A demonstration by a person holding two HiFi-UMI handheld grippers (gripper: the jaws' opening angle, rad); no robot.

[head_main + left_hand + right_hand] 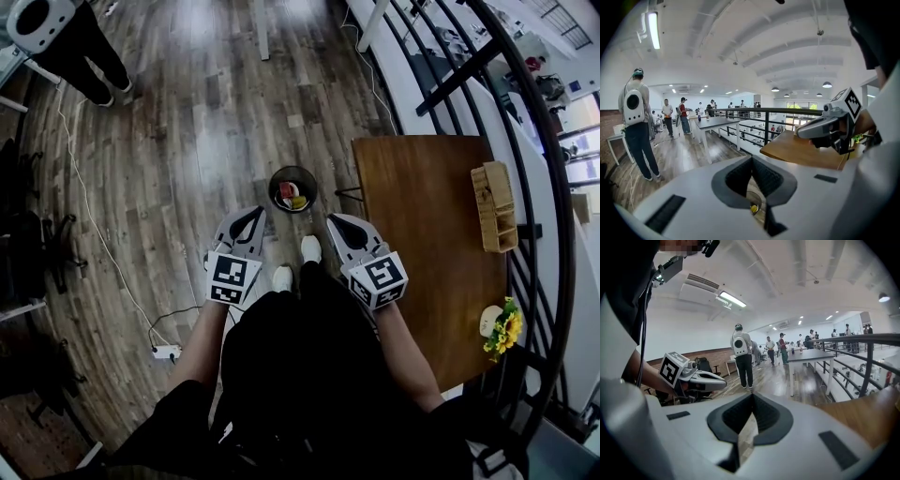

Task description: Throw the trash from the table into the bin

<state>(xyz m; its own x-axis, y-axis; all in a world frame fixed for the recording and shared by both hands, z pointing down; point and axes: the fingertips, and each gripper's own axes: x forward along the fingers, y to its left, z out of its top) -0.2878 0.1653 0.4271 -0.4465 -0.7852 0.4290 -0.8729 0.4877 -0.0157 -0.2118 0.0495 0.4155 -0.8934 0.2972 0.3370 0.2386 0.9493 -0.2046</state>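
A small round black bin [292,189] stands on the wooden floor by the table's left edge, with red and yellow trash inside. In the head view both grippers hang side by side above the floor, just nearer me than the bin. My left gripper [254,215] is shut with nothing in it, its tip pointing toward the bin. My right gripper [332,219] is also shut and empty. Through the gap under the jaws in the left gripper view, part of the bin [753,204] shows with something yellow in it. The right gripper [825,126] appears there over the table.
The brown table [422,234] lies to the right, carrying a wooden organiser [494,206] and a small pot of yellow flowers [502,328]. A black railing [525,141] curves behind it. A person [66,42] stands far left; a white cable and power strip [166,352] lie on the floor.
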